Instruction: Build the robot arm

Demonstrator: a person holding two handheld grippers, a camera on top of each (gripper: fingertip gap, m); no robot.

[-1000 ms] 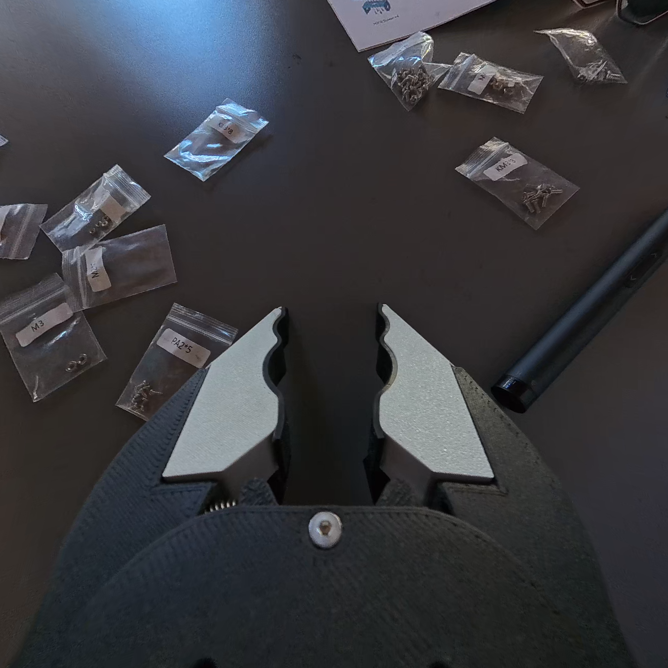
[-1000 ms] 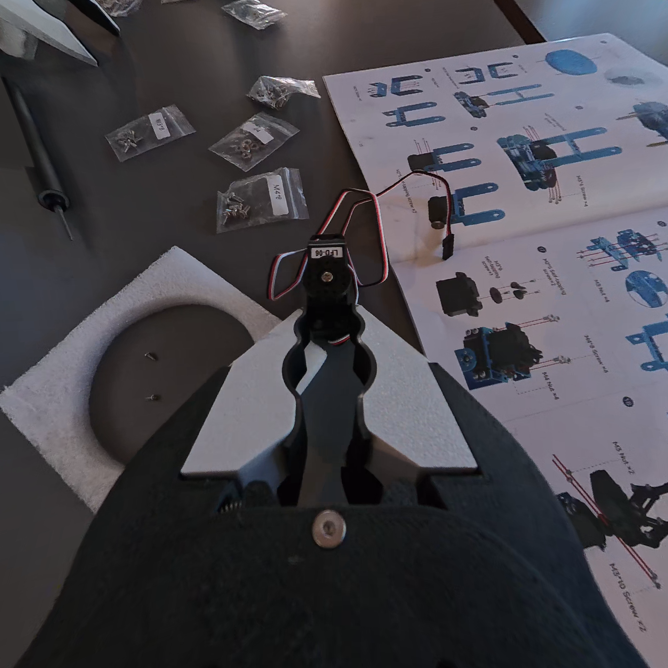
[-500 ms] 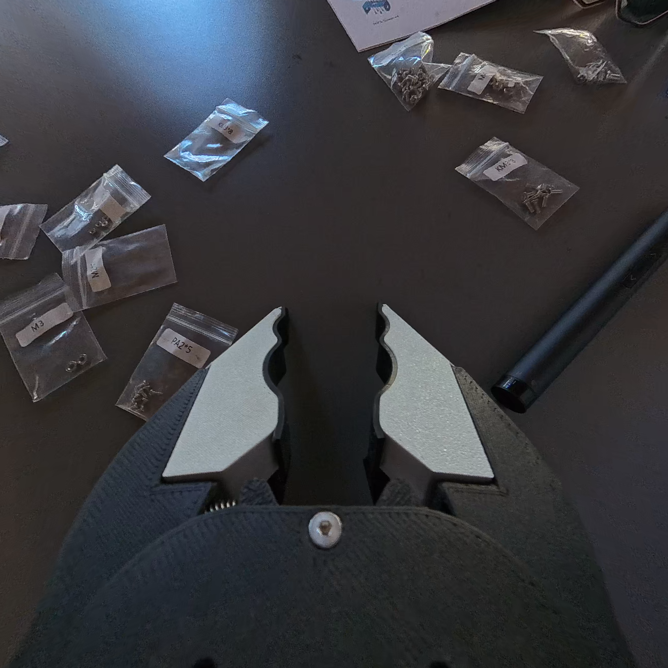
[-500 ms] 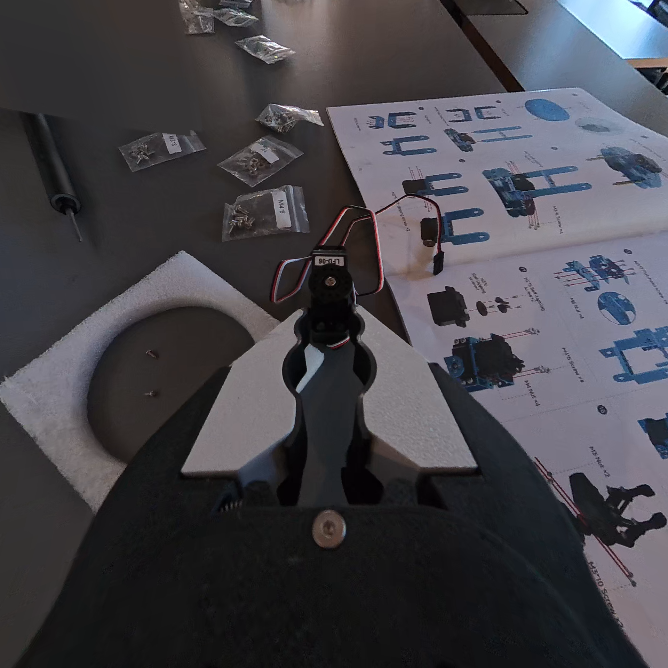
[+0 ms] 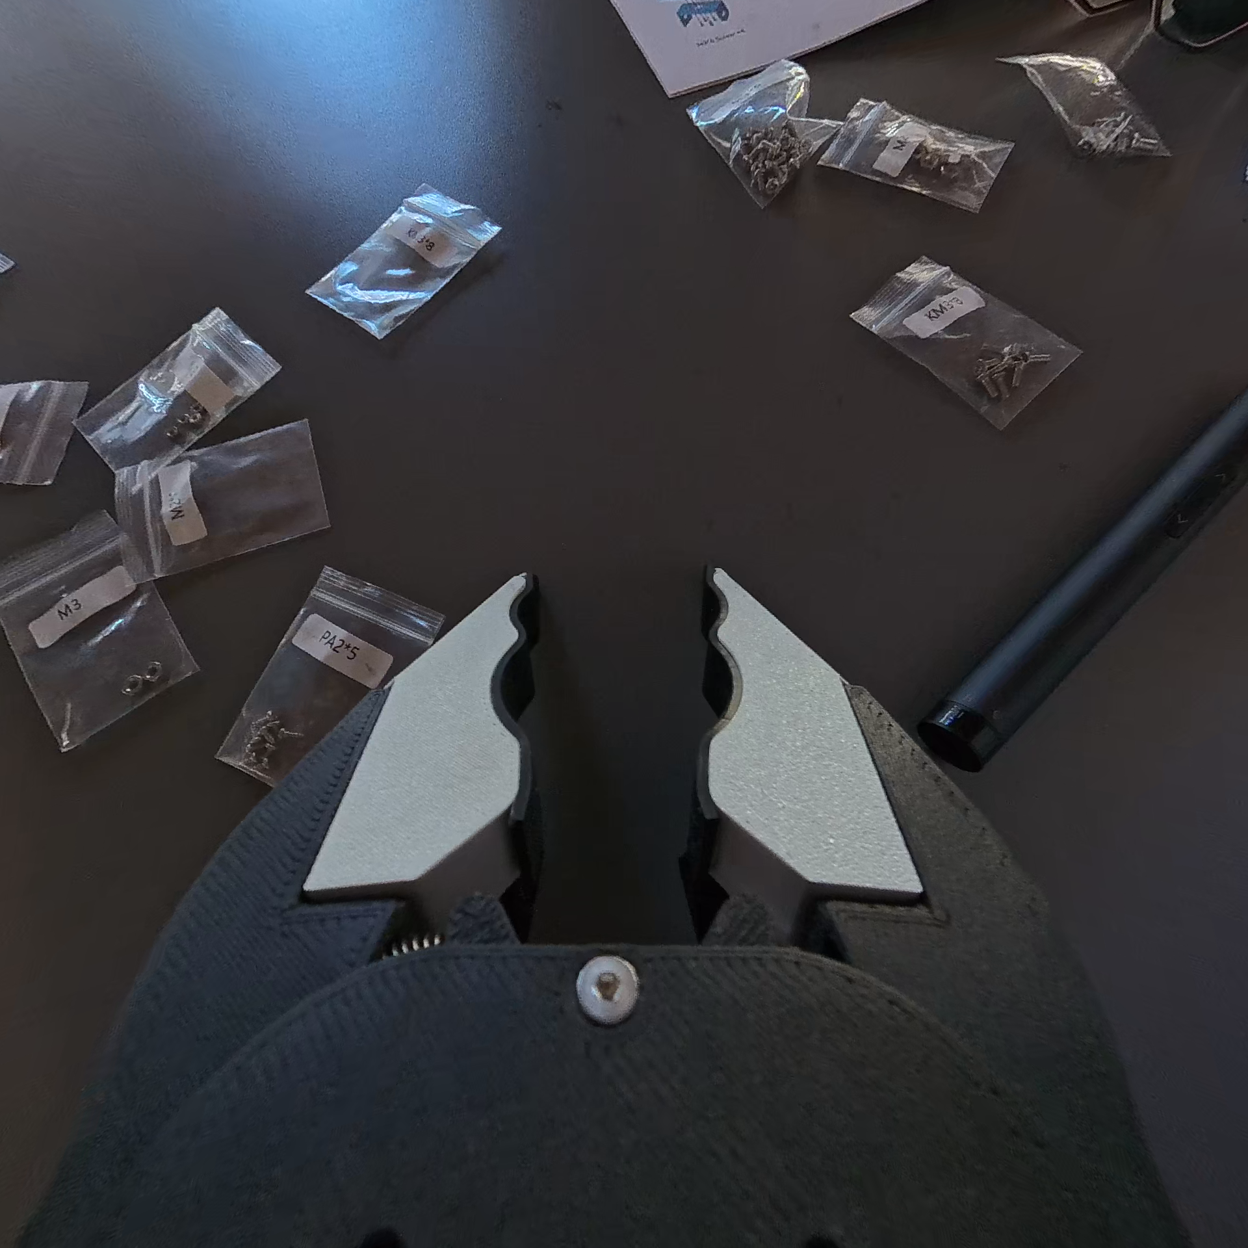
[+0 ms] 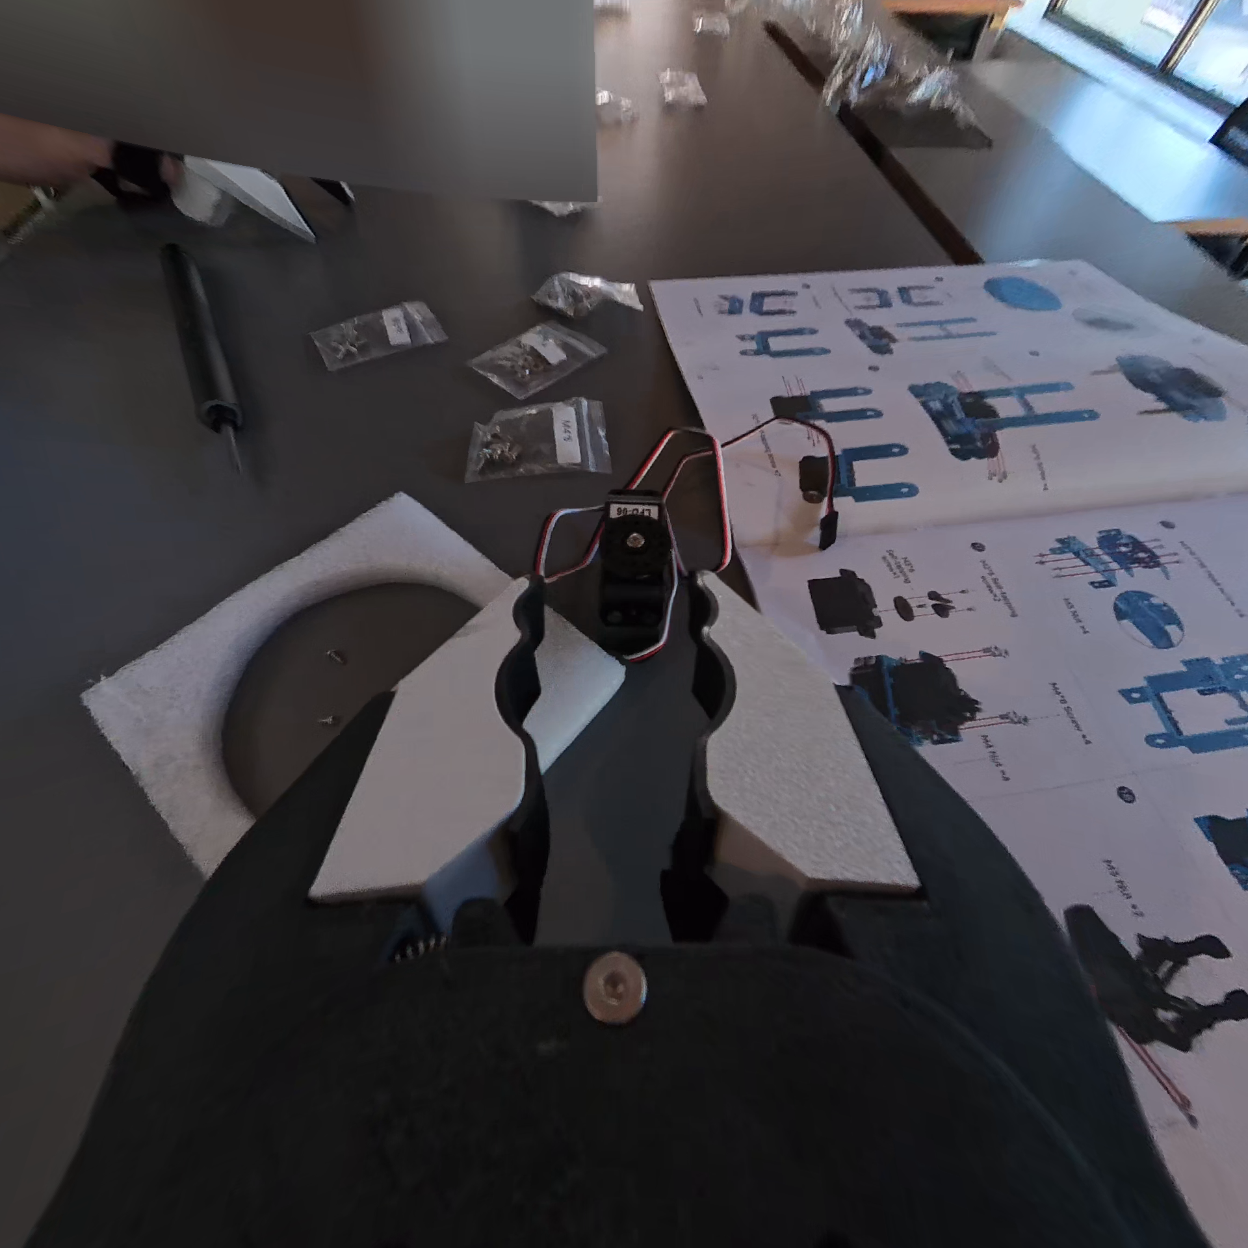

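Observation:
My right gripper (image 6: 616, 582) is open. A small black servo (image 6: 631, 594) sits between its fingertips, clear of both, by the corner of a white foam pad (image 6: 419, 540). The servo's red, white and black wire (image 6: 702, 466) loops onto a printed instruction sheet (image 6: 1013, 554) on the right. My left gripper (image 5: 621, 577) is open and empty just above the dark table. A clear bag of small screws (image 5: 338, 668) lies next to its left finger, and a black screwdriver (image 5: 1094, 581) lies to its right.
Several clear bags of screws lie around the left gripper (image 5: 966, 338) and beyond the servo (image 6: 540, 439). The foam's round cut-out holds two tiny screws (image 6: 333, 654). The screwdriver (image 6: 202, 358) and the left gripper (image 6: 236, 202) show far left in the right wrist view. The tips of one gripper are about 35 cm away from the tips of the other.
My right gripper has opened and let go of the servo, and its view has tilted up toward the far table. The left gripper has not moved.

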